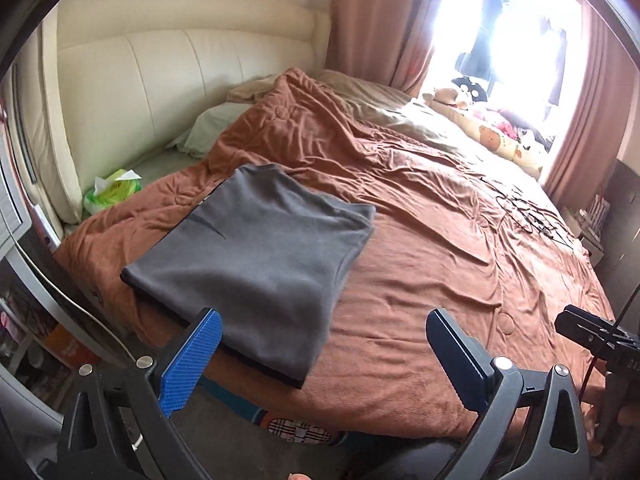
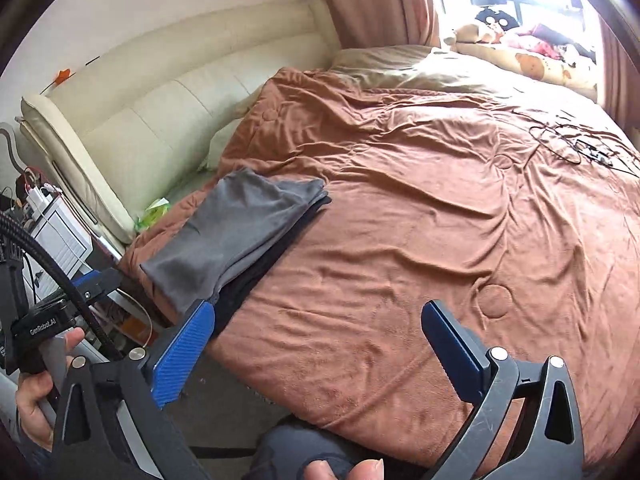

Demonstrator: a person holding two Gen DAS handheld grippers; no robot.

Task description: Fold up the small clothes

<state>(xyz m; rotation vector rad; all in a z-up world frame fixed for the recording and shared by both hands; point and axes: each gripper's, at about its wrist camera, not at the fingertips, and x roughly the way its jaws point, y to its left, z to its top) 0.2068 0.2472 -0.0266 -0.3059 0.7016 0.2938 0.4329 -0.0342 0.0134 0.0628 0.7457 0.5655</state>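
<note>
A grey garment lies folded into a flat, roughly rectangular packet on the near left part of the bed, resting on the rust-brown blanket. Its top face is smooth with only soft ripples, and the edges are stacked in neat layers along the right side. In the right wrist view the same grey garment sits on top of a darker, near-black piece of cloth whose edge shows along its right side and near end.

The left tongs are spread wide, with nothing between the blue pads; they hang above the near edge of the bed, just short of the garment's near corner. The right tongs are likewise spread wide and empty, over bare blanket to the right of the garment. A hand grips the handle of the left tool at the left edge of the right wrist view.

Beyond the garment a cream padded headboard runs along the left side. A green tissue pack lies by it, with a white tissue sticking out of its top. Beige pillows lie further back. Black cables are strewn on the far right of the blanket. Pinkish curtains frame a bright window, and soft toys are heaped on the sill.
</note>
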